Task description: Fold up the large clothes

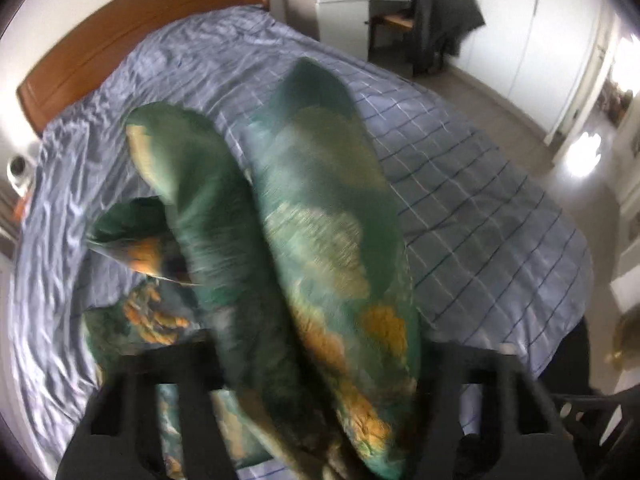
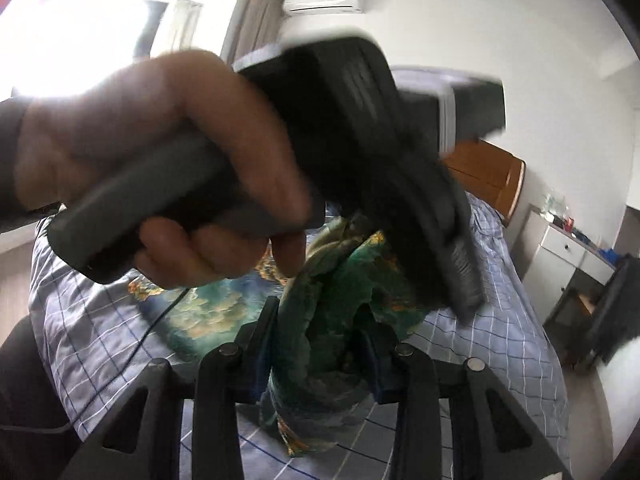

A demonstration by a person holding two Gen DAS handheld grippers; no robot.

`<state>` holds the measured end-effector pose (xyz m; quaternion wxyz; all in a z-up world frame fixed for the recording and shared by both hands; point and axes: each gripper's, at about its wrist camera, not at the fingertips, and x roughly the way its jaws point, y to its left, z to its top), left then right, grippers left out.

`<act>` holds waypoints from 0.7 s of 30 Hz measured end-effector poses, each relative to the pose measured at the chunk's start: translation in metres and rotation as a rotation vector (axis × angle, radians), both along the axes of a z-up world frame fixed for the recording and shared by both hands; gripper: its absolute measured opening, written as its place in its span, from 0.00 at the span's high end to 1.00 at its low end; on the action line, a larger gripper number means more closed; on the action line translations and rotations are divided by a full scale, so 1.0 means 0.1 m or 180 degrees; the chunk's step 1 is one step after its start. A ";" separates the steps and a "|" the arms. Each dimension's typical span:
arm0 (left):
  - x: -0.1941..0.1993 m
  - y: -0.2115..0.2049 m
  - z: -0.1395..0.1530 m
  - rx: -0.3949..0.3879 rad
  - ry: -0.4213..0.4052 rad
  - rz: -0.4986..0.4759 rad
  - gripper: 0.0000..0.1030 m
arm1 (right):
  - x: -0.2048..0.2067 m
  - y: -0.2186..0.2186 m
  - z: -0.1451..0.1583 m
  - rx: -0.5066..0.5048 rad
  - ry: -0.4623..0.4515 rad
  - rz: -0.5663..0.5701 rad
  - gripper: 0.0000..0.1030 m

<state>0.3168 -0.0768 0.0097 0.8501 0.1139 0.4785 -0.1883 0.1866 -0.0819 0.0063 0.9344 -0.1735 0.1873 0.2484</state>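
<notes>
Nearest to me in the right wrist view, my right claw (image 2: 316, 364) has its jaws drawn in around a bunched wad of the green patterned garment (image 2: 340, 312); both pads seem to press on the cloth, so I judge it held. I take that grip at a gathered edge so the fabric can be lifted clear of the bed (image 2: 100, 320) and shaken out before folding.

In the left wrist view my left claw (image 1: 320, 420) sits at the bottom of the picture with thick rolls of the same garment (image 1: 328, 240) rising between its fingers. The jaws are partly closed and cloth fills the gap; blur hides the pads, but it looks gripped to me. Just past the right claw I see the left hand (image 2: 160, 160) wrapped around its handle, right over the raised cloth, so both grips lie close together on one bundle.

Beyond that, the rest of the garment trails down onto the blue checked bedcover, partly spread, partly crumpled. I would say folding proper has not begun; the piece needs spreading flat.

Farther off stand the wooden headboard (image 1: 132, 36), a white desk (image 1: 344, 4) and a chair draped with a dark jacket (image 1: 444, 16).
</notes>
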 end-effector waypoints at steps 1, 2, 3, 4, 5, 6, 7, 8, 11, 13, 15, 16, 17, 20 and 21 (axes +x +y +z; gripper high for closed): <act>0.02 0.05 -0.01 -0.0091 0.0053 0.0024 0.63 | 0.01 0.00 -0.01 -0.0005 0.0024 0.0014 0.64; 0.03 0.11 -0.01 -0.0183 0.0080 0.0046 0.67 | 0.03 -0.01 -0.01 0.0001 0.0050 0.0028 0.62; 0.04 0.18 -0.01 -0.0249 0.0088 0.0066 0.70 | 0.03 -0.01 -0.01 0.0002 0.0083 0.0046 0.60; 0.04 0.24 0.01 -0.0281 0.0084 0.0082 0.70 | 0.03 -0.04 0.00 0.0005 0.0121 0.0064 0.57; 0.02 0.31 0.02 -0.0314 0.0073 0.0100 0.71 | 0.04 -0.04 0.01 0.0013 0.0143 0.0090 0.44; 0.04 0.41 0.03 -0.0363 0.0073 0.0126 0.71 | -0.04 -0.04 0.08 0.0042 0.0168 0.0148 0.38; 0.07 0.52 0.04 -0.0418 0.0084 0.0155 0.71 | -0.08 -0.07 0.13 0.0098 0.0203 0.0224 0.33; 0.08 0.65 0.04 -0.0474 0.0095 0.0197 0.71 | -0.12 -0.10 0.17 0.0140 0.0228 0.0271 0.33; 0.14 0.94 -0.02 -0.0582 0.0127 0.0305 0.71 | -0.17 -0.18 0.26 0.0220 0.0358 0.0358 0.32; 0.16 1.17 -0.10 -0.0681 0.0173 0.0380 0.71 | -0.15 -0.23 0.26 0.0247 0.0440 0.0329 0.32; 0.14 1.38 -0.17 -0.0748 0.0204 0.0438 0.71 | -0.05 -0.27 0.21 0.0243 0.0520 0.0257 0.32; 0.14 1.51 -0.21 -0.0776 0.0212 0.0469 0.71 | -0.02 -0.26 0.17 0.0224 0.0542 0.0225 0.32; 0.13 1.61 -0.24 -0.0801 0.0220 0.0495 0.71 | 0.03 -0.27 0.13 0.0206 0.0582 0.0171 0.32; 0.13 1.88 -0.35 -0.0864 0.0244 0.0571 0.71 | 0.22 -0.29 0.03 0.0308 0.0775 0.0026 0.32; 0.14 1.98 -0.40 -0.0875 0.0250 0.0601 0.71 | 0.32 -0.30 0.00 0.0351 0.0855 -0.0033 0.32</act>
